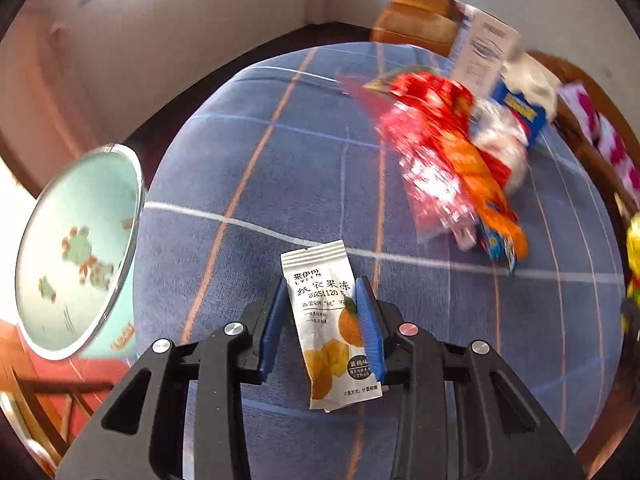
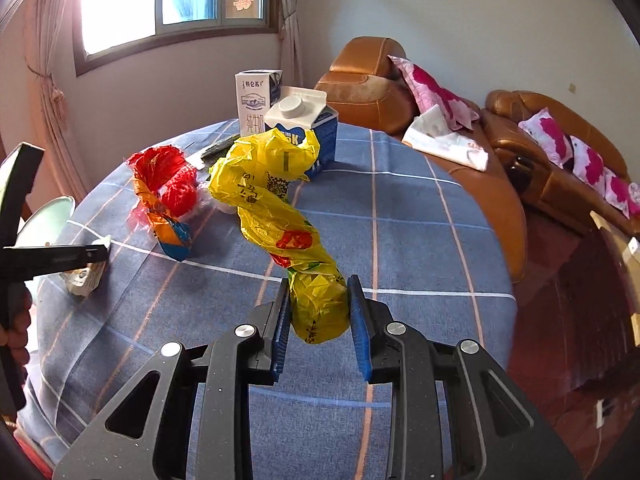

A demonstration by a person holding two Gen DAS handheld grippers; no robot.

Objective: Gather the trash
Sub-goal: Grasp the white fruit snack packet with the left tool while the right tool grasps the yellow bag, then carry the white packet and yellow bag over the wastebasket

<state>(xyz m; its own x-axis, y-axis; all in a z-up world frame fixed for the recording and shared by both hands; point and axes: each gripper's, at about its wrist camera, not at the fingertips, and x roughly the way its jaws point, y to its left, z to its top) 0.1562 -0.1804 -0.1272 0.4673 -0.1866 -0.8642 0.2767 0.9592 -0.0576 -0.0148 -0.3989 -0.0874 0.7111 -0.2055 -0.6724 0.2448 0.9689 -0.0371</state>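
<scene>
In the left wrist view a white snack packet [image 1: 320, 320] with a yellow fruit picture lies on the blue checked tablecloth [image 1: 260, 184]. My left gripper [image 1: 324, 284] is shut on it, blue pads against both long edges. From the right wrist view the same packet [image 2: 84, 278] sits under the left gripper [image 2: 100, 256] at the table's left side. My right gripper [image 2: 319, 280] is shut on the lower end of a crumpled yellow plastic bag [image 2: 272, 208], which hangs clear above the cloth [image 2: 400, 220]. A sliver of that bag [image 1: 634, 256] shows at the right edge of the left wrist view.
A heap of red and orange wrappers [image 2: 168, 184] lies mid-table, blurred in the left wrist view [image 1: 440, 140]. Behind it stand a tall white carton [image 2: 256, 100] and a blue milk carton [image 2: 324, 136]. A teal basin [image 1: 76, 248] sits off the table's left edge. A brown sofa [image 2: 500, 160] borders the right.
</scene>
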